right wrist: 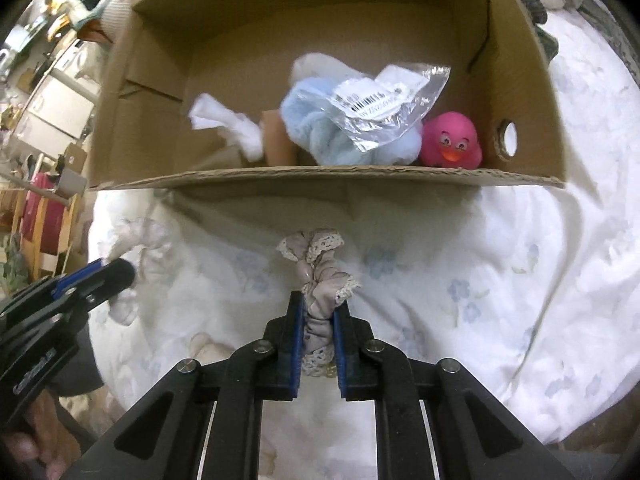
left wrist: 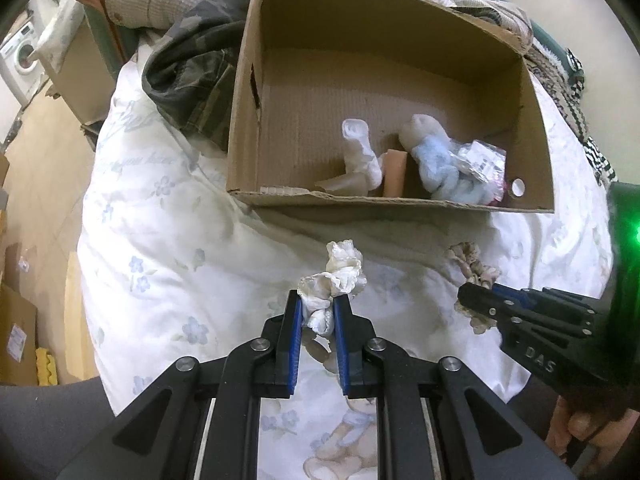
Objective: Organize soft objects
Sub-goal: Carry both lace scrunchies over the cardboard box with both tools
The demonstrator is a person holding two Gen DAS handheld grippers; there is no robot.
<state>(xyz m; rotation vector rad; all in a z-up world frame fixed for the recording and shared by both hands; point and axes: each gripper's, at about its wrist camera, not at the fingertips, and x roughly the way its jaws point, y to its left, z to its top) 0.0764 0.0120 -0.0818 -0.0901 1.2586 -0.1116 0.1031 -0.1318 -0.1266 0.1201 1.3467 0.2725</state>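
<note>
while box [right wrist: 320, 178] already has a pink duck [right wrist: 451, 140], blue plush [right wrist: 320, 136] & more, left hand-held gripper [left wrist: 316, 308] clamps white scrunchie [left wrist: 340, 272], right hand-held gripper [right wrist: 317, 312] clamps lace scrunchie [right wrist: 318, 276]; both not yet in.

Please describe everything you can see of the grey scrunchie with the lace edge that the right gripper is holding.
The grey scrunchie is a ring of gathered, soft-looking grey-beige fabric trimmed with cream lace. The right gripper is shut on its lower part, the blue pads pressing both sides, so it bunches and stands up between the fingers. Its top loop pokes out toward the cardboard box, not yet inside. It appears lifted above the floral bedcover; contact underneath cannot be judged.
</note>
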